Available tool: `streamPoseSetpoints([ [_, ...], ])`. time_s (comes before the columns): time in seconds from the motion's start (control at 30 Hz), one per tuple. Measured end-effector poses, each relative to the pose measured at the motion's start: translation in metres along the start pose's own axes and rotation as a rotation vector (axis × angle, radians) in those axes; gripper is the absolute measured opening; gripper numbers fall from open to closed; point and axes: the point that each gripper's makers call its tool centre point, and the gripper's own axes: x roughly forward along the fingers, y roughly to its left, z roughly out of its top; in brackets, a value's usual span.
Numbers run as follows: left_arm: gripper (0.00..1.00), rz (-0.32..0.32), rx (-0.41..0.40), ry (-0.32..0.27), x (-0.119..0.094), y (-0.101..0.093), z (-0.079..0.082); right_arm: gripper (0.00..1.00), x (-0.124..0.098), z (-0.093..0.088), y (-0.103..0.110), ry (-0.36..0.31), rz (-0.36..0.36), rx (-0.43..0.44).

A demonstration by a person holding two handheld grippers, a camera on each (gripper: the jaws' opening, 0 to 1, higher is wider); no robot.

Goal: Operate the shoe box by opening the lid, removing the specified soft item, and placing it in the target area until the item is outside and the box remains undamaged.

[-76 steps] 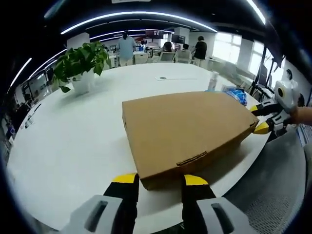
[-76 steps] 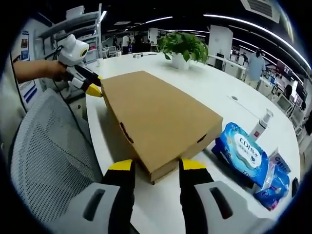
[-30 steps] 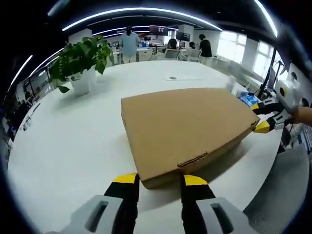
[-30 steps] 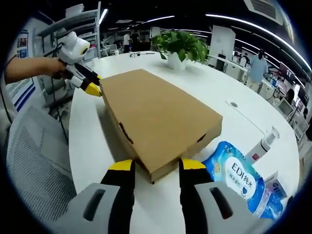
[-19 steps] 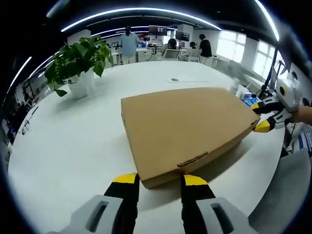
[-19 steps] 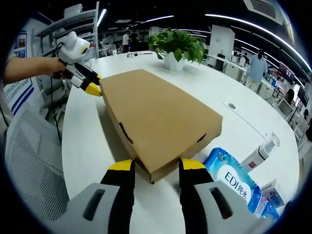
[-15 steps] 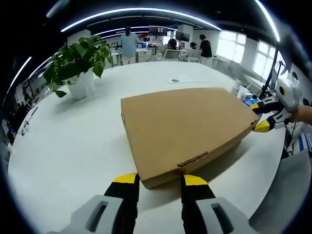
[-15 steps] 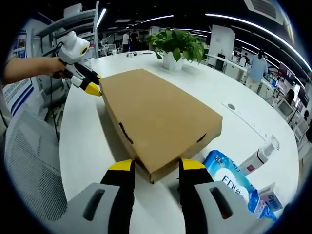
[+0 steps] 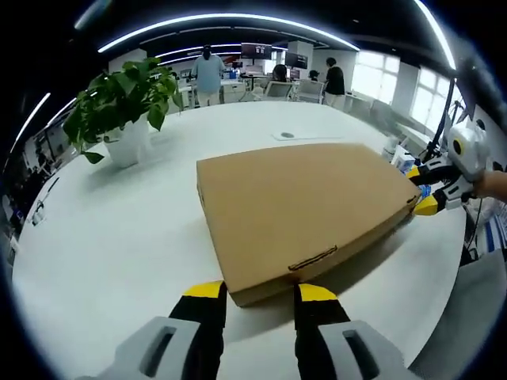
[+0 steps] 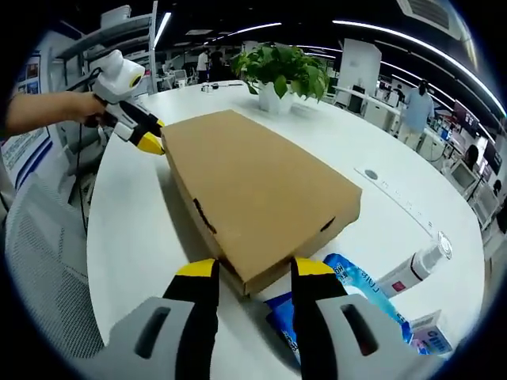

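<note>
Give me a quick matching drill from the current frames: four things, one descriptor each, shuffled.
Things:
1. shoe box
2. potted plant
3. wipes pack
4. spray bottle

Descriptors:
A. blue, partly tucked under the box corner
B. lying on its side on the table
C. brown, lid closed, a claw at each end
D. green leaves, white pot, beyond the box

Pairs: 1-C, 2-D, 3-A, 4-B

The right claw straddles one corner of the box; the left claw is at the far corner.
</note>
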Motion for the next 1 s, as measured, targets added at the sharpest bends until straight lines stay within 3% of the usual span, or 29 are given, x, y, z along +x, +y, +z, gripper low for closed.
streamPoseSetpoints([
  [0.43,0.34,0.007,0.031,0.004,0.004,0.001,0.003,0.34,0.001,0.001,-0.007,-0.003,-0.007,0.000],
  [0.53,0.36,0.010,0.017,-0.006,0.003,0.000,0.004,0.34,0.001,0.003,-0.008,-0.018,-0.017,0.040],
  [1.0,0.51,0.034,0.046,-0.059,-0.016,-0.003,0.009,0.37,-0.020,0.008,-0.004,-0.057,-0.039,0.042],
])
